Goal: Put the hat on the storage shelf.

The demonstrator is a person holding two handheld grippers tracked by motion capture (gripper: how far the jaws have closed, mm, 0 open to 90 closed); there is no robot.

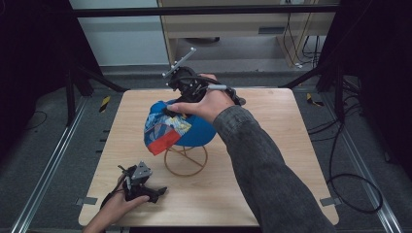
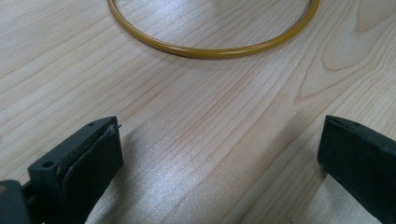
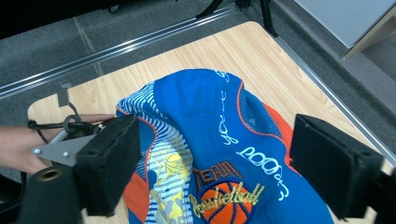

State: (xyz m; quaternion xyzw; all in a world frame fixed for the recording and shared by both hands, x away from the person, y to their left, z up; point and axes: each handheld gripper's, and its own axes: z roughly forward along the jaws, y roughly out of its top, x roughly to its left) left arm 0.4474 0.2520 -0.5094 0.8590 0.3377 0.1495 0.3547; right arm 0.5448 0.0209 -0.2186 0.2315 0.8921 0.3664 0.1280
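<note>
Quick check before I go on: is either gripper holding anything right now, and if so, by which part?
Nothing is held. The right gripper is open above the blue cap, pads clear of the fabric. The left gripper is open over the bare table, short of the yellow wire stand.

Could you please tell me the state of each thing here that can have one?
Cap: draped over the wire stand, right side up.
Stand: upright on the table, its ring base flat.
Right gripper: open above the cap, pads clear of it.
Left gripper: open, nothing between its jaws, low over the table.
</note>
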